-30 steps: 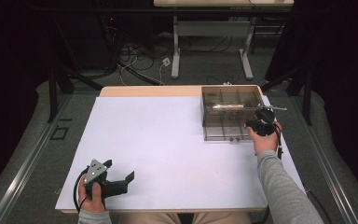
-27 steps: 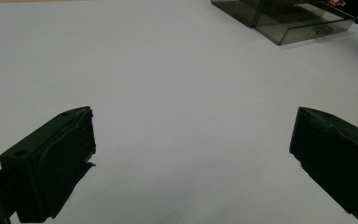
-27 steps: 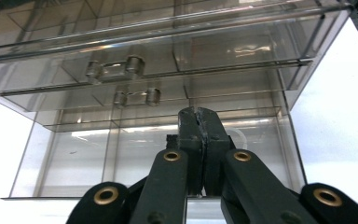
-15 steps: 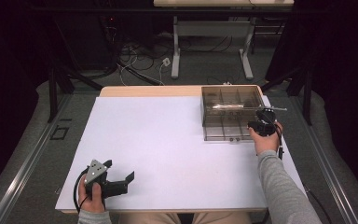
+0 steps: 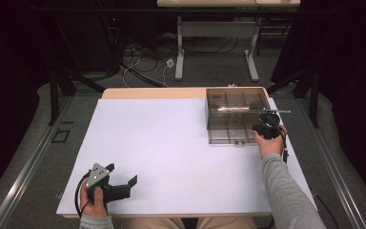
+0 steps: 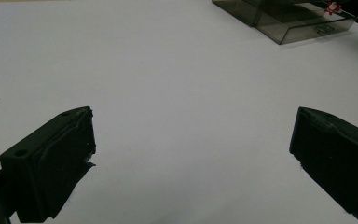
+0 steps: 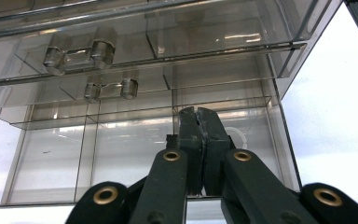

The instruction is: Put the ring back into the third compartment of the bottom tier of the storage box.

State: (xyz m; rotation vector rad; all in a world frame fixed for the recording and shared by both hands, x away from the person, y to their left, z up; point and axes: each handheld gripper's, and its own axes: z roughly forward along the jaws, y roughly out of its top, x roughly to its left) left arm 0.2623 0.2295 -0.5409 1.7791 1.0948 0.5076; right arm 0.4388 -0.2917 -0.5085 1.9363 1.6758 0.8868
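- My right gripper, jaws pressed together with nothing visible between, sits at the clear box; pushing could skid it across the tabletop.
- My left gripper gapes wide and idle.

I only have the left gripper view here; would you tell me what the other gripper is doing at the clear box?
Observer: The right gripper has its jaws shut together, tips against the near wall of the clear box.
Operator: Thank you. Is anything between those jaws?
Observer: Nothing that I can see; the pads meet face to face in the right gripper view.
Operator: And where does my own gripper sit on the table?
Observer: The left gripper lies at the near left corner of the white table, jaws open, far from the box.
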